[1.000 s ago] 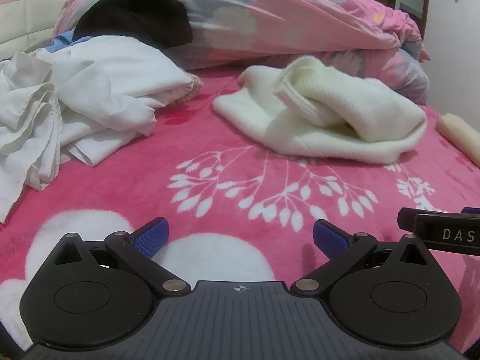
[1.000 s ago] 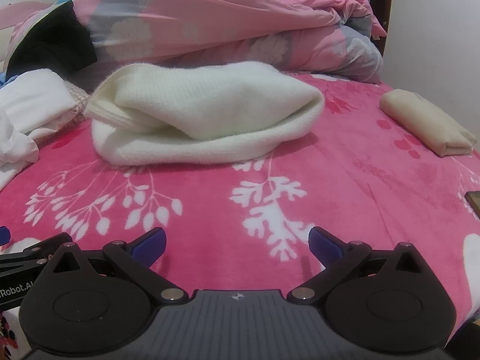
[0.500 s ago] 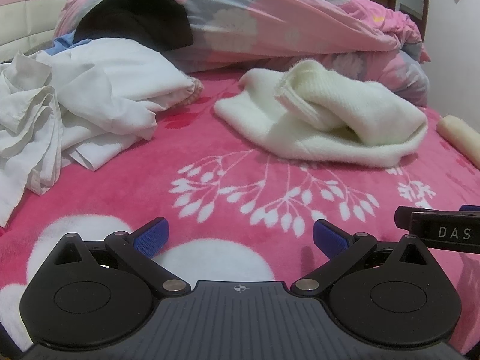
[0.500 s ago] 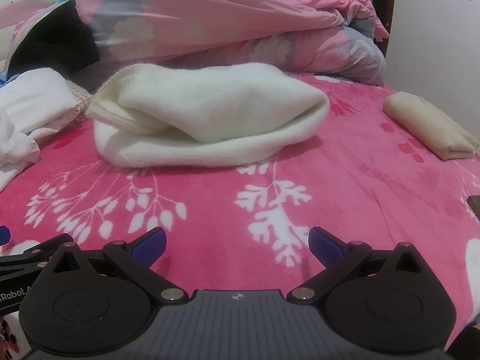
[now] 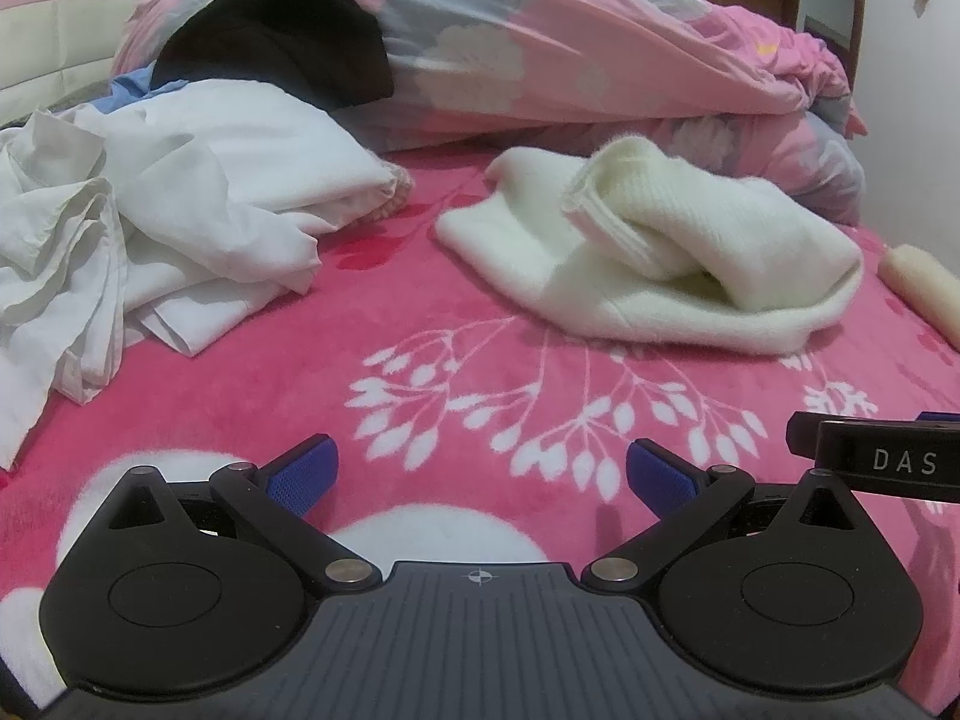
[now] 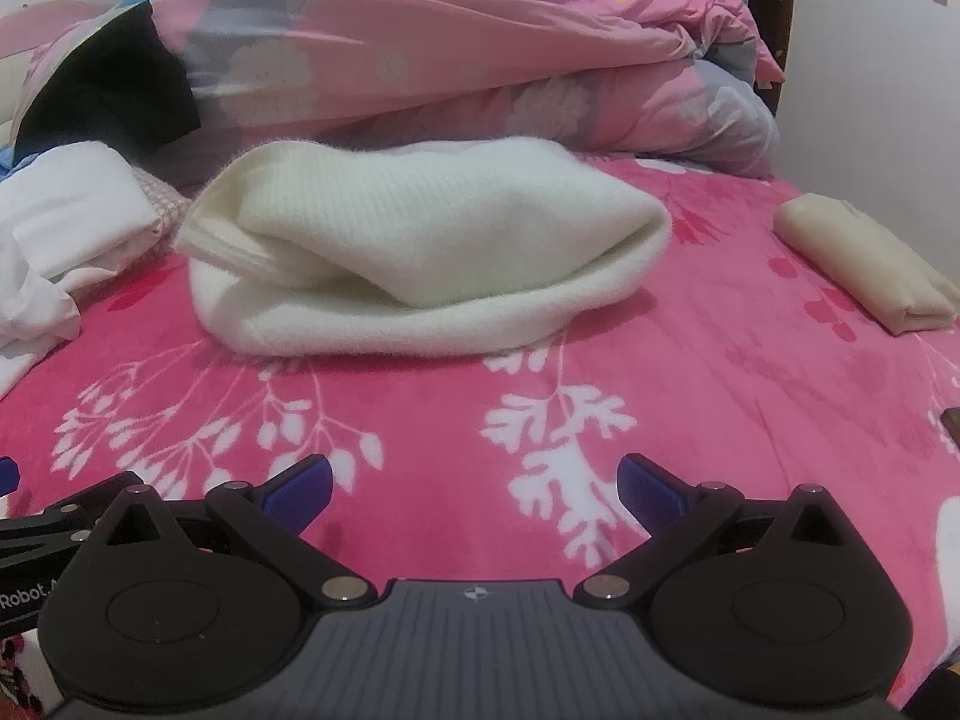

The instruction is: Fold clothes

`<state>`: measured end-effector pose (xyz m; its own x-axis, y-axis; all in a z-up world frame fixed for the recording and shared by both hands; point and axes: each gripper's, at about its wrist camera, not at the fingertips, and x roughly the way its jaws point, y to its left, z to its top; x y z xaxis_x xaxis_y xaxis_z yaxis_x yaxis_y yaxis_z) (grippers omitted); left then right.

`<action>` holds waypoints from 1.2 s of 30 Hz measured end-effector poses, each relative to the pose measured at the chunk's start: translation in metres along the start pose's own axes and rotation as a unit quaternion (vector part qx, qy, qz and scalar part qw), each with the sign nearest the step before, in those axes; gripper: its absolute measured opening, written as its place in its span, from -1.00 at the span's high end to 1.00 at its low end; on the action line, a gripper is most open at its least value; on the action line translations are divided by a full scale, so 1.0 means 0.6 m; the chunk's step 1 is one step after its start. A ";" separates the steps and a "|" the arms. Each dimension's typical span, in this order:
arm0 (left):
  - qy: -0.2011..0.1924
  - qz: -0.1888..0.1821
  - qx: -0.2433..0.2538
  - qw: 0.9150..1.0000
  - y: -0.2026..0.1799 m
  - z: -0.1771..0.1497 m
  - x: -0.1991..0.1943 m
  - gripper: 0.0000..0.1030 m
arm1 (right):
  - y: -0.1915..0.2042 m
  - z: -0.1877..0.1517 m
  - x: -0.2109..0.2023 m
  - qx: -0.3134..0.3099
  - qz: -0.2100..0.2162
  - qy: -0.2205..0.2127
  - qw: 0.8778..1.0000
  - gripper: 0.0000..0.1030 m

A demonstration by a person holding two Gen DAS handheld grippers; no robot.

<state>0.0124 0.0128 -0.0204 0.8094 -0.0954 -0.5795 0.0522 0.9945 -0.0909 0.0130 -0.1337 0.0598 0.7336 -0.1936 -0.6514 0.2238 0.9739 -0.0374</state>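
Observation:
A cream knitted sweater (image 5: 672, 258) (image 6: 432, 264) lies folded over on the pink flowered blanket (image 5: 468, 360) (image 6: 690, 396), its ribbed hem facing left. My left gripper (image 5: 478, 471) hovers open low over the blanket, well short of the sweater, nothing between its blue pads (image 5: 303, 474). My right gripper (image 6: 474, 489) is also open and empty, in front of the sweater. Part of the right tool (image 5: 882, 462) shows at the right edge of the left wrist view.
A heap of crumpled white garments (image 5: 150, 228) (image 6: 54, 240) lies at the left. A rolled pink quilt (image 5: 570, 60) (image 6: 450, 66) with a black garment (image 5: 282, 54) runs across the back. A folded beige cloth (image 6: 864, 264) rests at the right near the wall.
Both grippers have drawn back slightly from the sweater and stayed open. The sweater and other clothes have not moved.

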 end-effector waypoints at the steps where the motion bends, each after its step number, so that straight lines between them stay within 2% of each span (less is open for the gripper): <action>1: -0.002 -0.002 -0.003 1.000 0.002 -0.001 0.001 -1.00 | 0.000 0.000 0.001 0.000 0.000 0.000 1.000 -1.00; 7: -0.011 -0.028 -0.024 0.999 0.013 -0.009 0.006 -1.00 | -0.012 -0.006 0.011 0.017 0.003 -0.003 1.000 -1.00; 12: -0.022 -0.063 -0.034 0.997 0.022 -0.007 0.015 -1.00 | -0.039 -0.015 0.020 0.043 0.012 -0.023 0.999 -1.00; 18: -0.051 -0.045 0.012 0.998 0.003 0.028 0.034 -1.00 | -0.069 -0.015 0.021 0.049 0.024 -0.082 0.995 -1.00; 23: -0.084 -0.034 0.051 0.995 -0.018 0.060 0.051 -1.00 | -0.070 -0.002 0.026 -0.005 0.032 -0.129 0.991 -1.00; 27: -0.111 -0.040 0.079 0.990 -0.037 0.083 0.062 -1.00 | -0.065 0.010 0.034 -0.058 0.034 -0.169 0.983 -1.00; 31: -0.127 -0.069 0.089 0.985 -0.050 0.101 0.073 -1.00 | -0.052 0.023 0.045 -0.115 0.034 -0.207 0.971 -1.00; 36: -0.138 -0.113 0.115 0.977 -0.069 0.115 0.085 -0.92 | -0.055 0.045 0.049 -0.142 0.062 -0.252 0.955 -1.00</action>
<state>0.0920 -0.0300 0.0097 0.8875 -0.3299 -0.3217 0.3521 0.9359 0.0118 0.0443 -0.1746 0.0625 0.9751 -0.0365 -0.2188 -0.0162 0.9720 -0.2342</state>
